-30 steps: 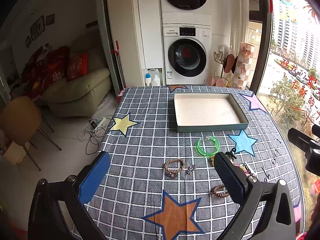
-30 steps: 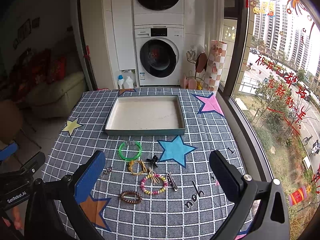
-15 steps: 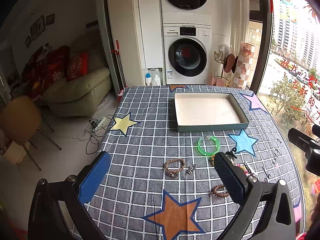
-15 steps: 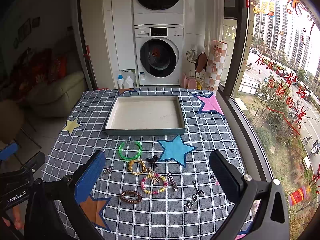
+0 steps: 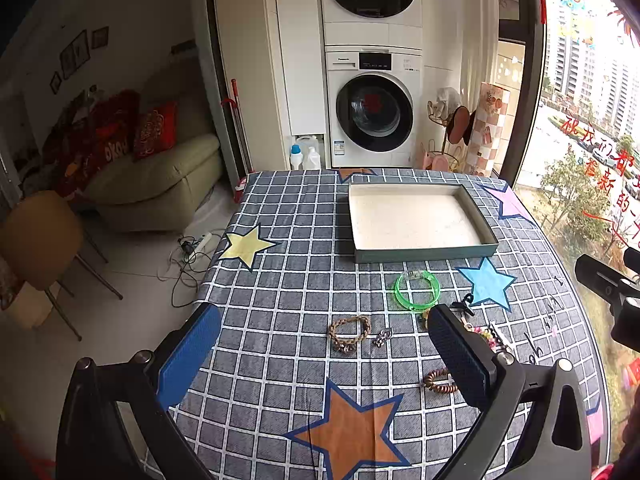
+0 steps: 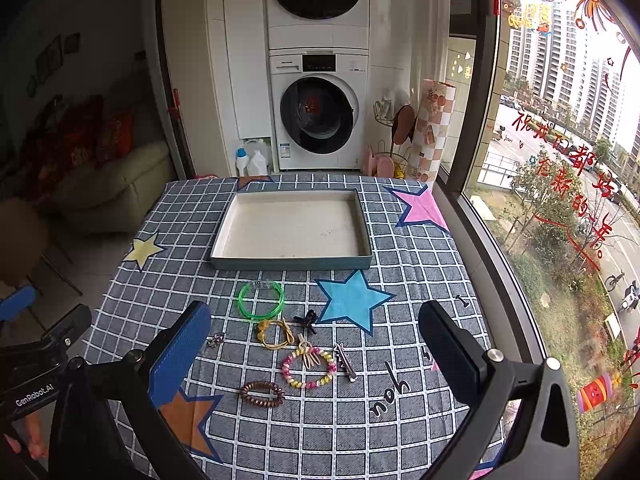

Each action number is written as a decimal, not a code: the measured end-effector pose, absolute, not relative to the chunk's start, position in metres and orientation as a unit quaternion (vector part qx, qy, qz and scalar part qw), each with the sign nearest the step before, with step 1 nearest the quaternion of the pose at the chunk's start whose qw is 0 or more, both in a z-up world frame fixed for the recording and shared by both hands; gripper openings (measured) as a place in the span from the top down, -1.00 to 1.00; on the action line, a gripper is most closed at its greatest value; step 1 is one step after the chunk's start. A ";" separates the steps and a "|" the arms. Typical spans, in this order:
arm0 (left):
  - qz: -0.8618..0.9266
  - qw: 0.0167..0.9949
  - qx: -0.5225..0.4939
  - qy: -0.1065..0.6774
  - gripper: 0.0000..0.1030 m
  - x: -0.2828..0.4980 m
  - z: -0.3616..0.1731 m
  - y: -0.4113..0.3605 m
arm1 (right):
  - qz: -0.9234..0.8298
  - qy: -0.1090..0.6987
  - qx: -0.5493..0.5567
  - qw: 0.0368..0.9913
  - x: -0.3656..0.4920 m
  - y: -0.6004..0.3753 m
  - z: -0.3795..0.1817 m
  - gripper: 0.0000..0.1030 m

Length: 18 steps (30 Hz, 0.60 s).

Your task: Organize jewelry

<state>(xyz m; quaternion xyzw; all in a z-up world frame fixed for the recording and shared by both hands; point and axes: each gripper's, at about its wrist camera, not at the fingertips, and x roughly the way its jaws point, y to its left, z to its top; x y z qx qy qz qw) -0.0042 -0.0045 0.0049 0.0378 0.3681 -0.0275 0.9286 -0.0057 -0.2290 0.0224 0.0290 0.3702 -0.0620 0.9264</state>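
While both grippers, left (image 5: 324,350) and right (image 6: 314,350), hover with jaws wide apart and holding nothing, sorting looks not yet begun. Tray (image 6: 292,263) toward the bench's far edge is empty. Jewelry lies mid-bench toward the near edge: green bangle (image 6: 261,300), beaded bracelet (image 6: 308,368), brown coil (image 6: 262,394). Next probably: descend, pinch one piece.

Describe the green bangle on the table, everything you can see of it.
The green bangle is a translucent, bright green ring that looks like plastic, with a clear, paler segment on its far side. It lies flat on the checked tablecloth, between the shallow tray and the yellow hair tie, left of the blue star. Nothing appears to touch it; both grippers are open and clear of it.
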 end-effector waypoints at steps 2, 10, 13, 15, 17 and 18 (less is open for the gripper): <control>-0.028 0.928 0.038 0.369 -1.00 -0.005 0.002 -0.004 | -0.062 0.370 0.029 0.926 -0.006 -0.229 0.023 -1.00; -0.027 0.927 0.039 0.373 -1.00 -0.006 -0.001 -0.004 | -0.062 0.371 0.029 0.926 -0.005 -0.229 0.022 -1.00; -0.028 0.926 0.040 0.375 -1.00 -0.007 -0.002 -0.005 | -0.061 0.373 0.029 0.926 -0.006 -0.229 0.017 -1.00; -0.028 0.925 0.041 0.377 -1.00 -0.004 0.000 -0.005 | -0.061 0.374 0.029 0.925 -0.007 -0.229 0.015 -1.00; -0.028 0.924 0.042 0.380 -1.00 -0.003 -0.001 -0.006 | -0.061 0.375 0.030 0.924 -0.007 -0.230 0.013 -1.00; -0.028 0.923 0.042 0.381 -1.00 -0.003 -0.002 -0.007 | -0.061 0.376 0.030 0.924 -0.008 -0.230 0.012 -1.00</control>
